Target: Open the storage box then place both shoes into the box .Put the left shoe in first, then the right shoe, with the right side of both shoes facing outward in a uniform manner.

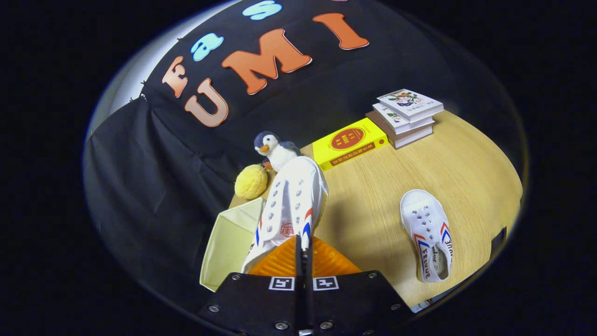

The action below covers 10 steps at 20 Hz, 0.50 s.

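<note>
The light wood-grain counter (419,172) carries most things here. At its near left edge stands an open pale yellow fabric storage box (231,240), just beside the tool's fingers. The tool (303,254) is clenched on the heel end of a white canvas slip-on shoe with metal eyelets and red-and-blue side stripes (291,205), both fingers pressed close on it; this shoe is lifted, its long axis running straight ahead from the fingers, toe pointing toward the far side, next to the box's right rim. A second matching white shoe (429,233) lies flat on the counter well apart to the right, toe away, opening upward. Beyond are a stack of books (406,116), a flat yellow book (350,142), a plush penguin (275,149) and a small yellow fuzzy ball (251,182).
</note>
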Each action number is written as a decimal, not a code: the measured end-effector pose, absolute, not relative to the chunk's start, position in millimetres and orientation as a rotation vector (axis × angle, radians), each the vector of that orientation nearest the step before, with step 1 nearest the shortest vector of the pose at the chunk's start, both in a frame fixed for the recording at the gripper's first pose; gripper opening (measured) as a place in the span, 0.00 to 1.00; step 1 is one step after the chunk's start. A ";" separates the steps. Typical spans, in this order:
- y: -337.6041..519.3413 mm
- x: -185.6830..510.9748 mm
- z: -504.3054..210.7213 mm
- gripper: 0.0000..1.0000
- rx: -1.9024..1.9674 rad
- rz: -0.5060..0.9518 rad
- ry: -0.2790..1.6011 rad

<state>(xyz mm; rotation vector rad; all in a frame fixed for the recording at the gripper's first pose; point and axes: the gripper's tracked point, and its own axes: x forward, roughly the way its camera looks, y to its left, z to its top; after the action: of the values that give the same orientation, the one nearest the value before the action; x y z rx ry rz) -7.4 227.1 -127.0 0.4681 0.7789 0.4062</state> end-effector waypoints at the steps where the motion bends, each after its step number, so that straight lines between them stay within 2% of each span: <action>1: 239.5 -8.3 -118.0 0.00 0.479 0.418 0.773; 6: 306.7 -19.7 -99.5 0.00 0.493 0.481 0.771; 10: 357.0 -35.3 -114.8 0.00 0.475 0.506 0.809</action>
<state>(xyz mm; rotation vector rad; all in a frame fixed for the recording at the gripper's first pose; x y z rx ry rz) -35.3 357.0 -114.8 0.4747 0.8090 0.5063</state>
